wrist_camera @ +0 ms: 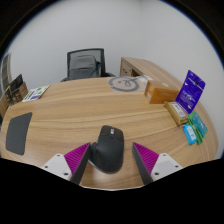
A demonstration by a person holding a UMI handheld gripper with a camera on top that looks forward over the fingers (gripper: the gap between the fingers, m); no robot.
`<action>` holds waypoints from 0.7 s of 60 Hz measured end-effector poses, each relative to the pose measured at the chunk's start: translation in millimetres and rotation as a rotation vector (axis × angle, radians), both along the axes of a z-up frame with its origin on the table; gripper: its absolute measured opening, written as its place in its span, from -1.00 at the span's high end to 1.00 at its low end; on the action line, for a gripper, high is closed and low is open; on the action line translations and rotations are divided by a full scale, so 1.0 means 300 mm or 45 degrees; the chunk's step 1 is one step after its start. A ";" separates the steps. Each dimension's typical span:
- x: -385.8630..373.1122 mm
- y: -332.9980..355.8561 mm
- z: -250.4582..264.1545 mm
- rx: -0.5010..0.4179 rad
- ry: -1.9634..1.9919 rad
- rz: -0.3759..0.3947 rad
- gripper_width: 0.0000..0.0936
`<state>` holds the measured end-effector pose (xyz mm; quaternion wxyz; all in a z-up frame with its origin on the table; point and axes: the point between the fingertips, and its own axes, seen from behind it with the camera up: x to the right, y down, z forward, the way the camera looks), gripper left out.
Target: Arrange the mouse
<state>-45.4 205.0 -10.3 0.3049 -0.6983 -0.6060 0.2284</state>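
A black mouse (106,148) is seen on a wooden table (70,110), standing between the spread fingers of the gripper (110,160), with gaps visible at both pads. No grip is yet taken. Beyond the mouse, a purple box (189,92) and a chair (86,64) are seen. The arranging is judged barely begun.

Your gripper (112,160) stands open, the mouse (107,148) filling the gap between its fingers. Toward 12 o'clock the wooden table (85,110) lies open up to a chair (85,64). At 2 o'clock boxes (186,105) crowd the edge (a black pad (17,134) sits at 9 o'clock).
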 end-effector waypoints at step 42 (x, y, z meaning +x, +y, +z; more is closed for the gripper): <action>-0.069 -0.048 -0.012 -0.183 -0.029 -0.023 0.19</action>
